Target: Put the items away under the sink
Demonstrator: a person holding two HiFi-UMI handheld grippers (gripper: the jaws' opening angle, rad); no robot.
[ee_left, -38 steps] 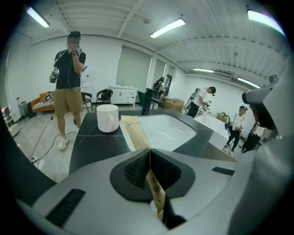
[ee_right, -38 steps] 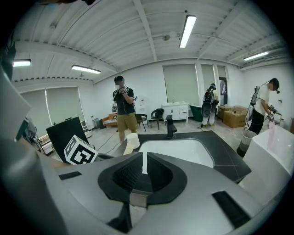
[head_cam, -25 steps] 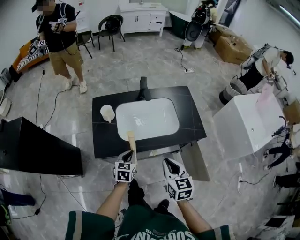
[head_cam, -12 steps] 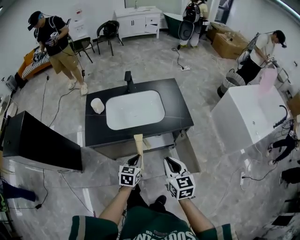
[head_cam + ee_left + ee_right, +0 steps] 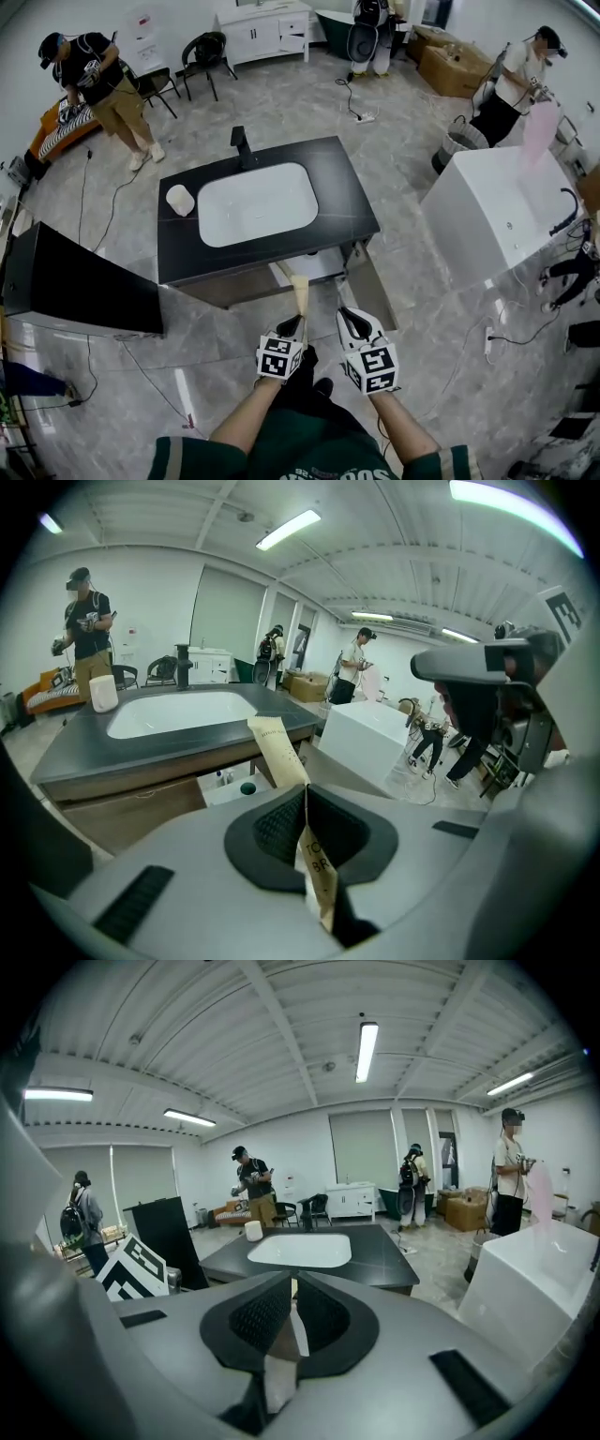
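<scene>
My left gripper (image 5: 292, 325) (image 5: 306, 803) is shut on a long beige packet (image 5: 300, 294) (image 5: 278, 751) that sticks up out of its jaws. The packet points at the open space under the sink (image 5: 315, 266) (image 5: 231, 783), where small bottles stand. The black vanity (image 5: 347, 192) carries a white basin (image 5: 257, 202), a black tap (image 5: 241, 146) and a white cup (image 5: 180, 200). Its cabinet door (image 5: 378, 292) hangs open to the right. Beside the left one, my right gripper (image 5: 352, 323) (image 5: 291, 1290) is shut on a thin white packet (image 5: 294, 1331), barely showing between the pads.
A black slab (image 5: 77, 286) stands to the left of the vanity and a white bathtub (image 5: 497, 217) to the right. Cables (image 5: 98, 220) trail over the grey floor. Several people stand or crouch along the room's far sides.
The vanity has slid up and away in the head view. Both grippers now sit lower, in front of the open cabinet; the beige packet has dropped from the counter edge to the opening.
</scene>
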